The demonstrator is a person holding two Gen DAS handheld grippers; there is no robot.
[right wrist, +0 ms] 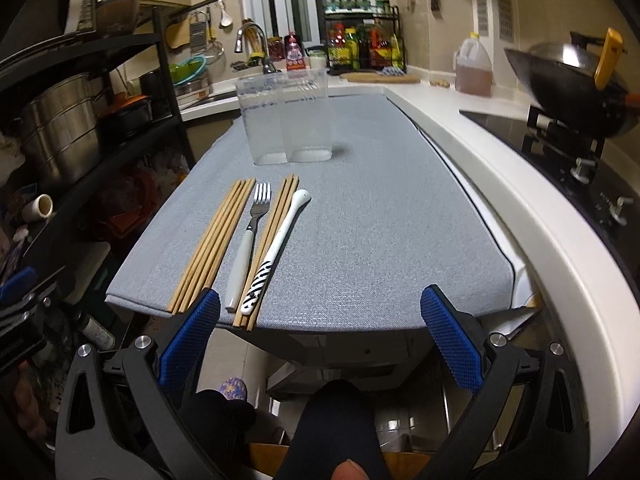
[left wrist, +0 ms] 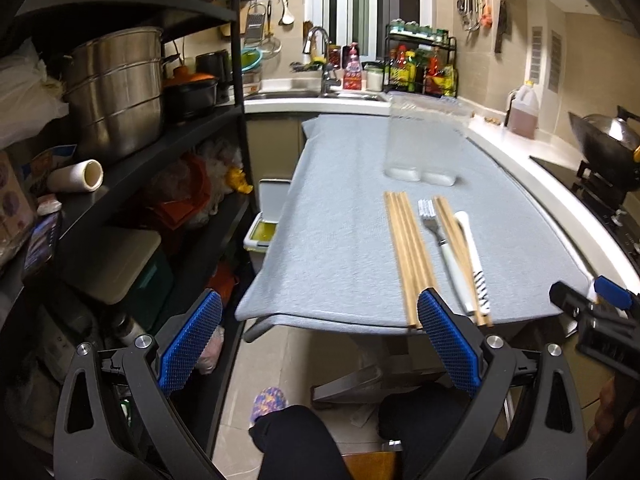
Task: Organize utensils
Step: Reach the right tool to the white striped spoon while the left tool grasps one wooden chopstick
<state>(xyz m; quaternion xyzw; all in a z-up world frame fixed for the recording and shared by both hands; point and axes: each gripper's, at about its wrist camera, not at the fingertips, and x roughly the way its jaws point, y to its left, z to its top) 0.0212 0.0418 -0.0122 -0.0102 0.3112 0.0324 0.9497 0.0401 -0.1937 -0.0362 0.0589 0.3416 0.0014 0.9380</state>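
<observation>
A grey mat (right wrist: 360,216) is spread over the table. Near its front edge, two bundles of chopsticks (right wrist: 212,246), a fork (right wrist: 246,236) and a white spoon (right wrist: 276,240) are laid side by side. Behind them, mid-mat, stands a clear two-compartment holder (right wrist: 286,116). The left gripper (left wrist: 320,344) and right gripper (right wrist: 320,340) are held spread wide before the mat's front edge, gripping nothing.

black hand-held gripper (left wrist: 320,340) frames, blue textured pads (right wrist: 190,338), silver screws; dark trousers.
</observation>
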